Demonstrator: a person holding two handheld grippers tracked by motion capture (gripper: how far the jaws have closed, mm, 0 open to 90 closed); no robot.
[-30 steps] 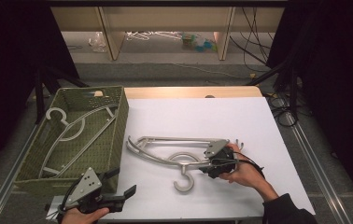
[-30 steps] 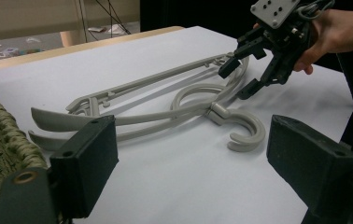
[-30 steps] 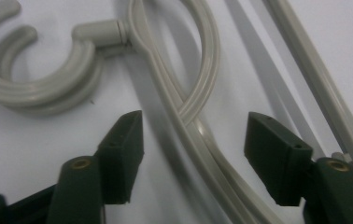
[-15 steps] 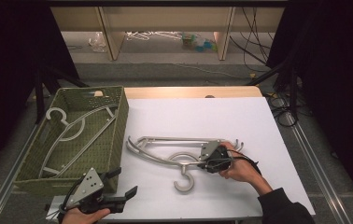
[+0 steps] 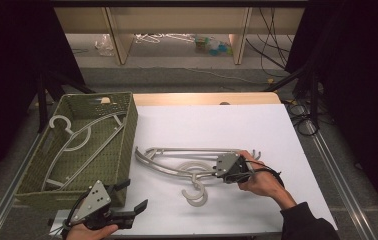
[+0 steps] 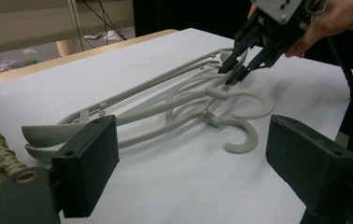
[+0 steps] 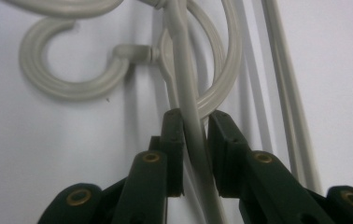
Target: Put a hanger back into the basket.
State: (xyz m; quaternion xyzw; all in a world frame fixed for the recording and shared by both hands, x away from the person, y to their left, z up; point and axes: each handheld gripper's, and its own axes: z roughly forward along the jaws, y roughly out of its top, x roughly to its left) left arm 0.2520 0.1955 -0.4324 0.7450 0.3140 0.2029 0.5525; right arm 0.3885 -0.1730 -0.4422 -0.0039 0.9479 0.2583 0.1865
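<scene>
At the left edge of the table (image 5: 277,130) sat a woven green basket (image 5: 127,117), its long axis running from the near edge toward the far one, and inside it lay a pale hanger (image 5: 74,137) stretched along that same line with its hook toward the far left corner of the basket. Just in front of the basket's near right corner, at the table's near edge, the left gripper (image 5: 129,200) hovered in a hand, its jaws standing wide apart with nothing between them; in the left gripper view the two black pads (image 6: 88,168) framed bare white tabletop. Near the middle of the white surface, closer to the near edge, lay two grey hangers (image 5: 177,160) stacked one upon the other, their long axis running across the table from left to right, roughly parallel to the near edge. Their hooks (image 5: 197,192) curled out toward the near edge, and the rounded shoulder ends pointed at the basket. At the right end of the pair, the right gripper (image 5: 223,172) had just been closing, and its jaws clamped one thin arm of the upper hanger (image 7: 188,107), which ran straight up between the pads (image 7: 174,149) in the right gripper view. The right hand (image 5: 259,180) rested low over the table toward its near right corner.
</scene>
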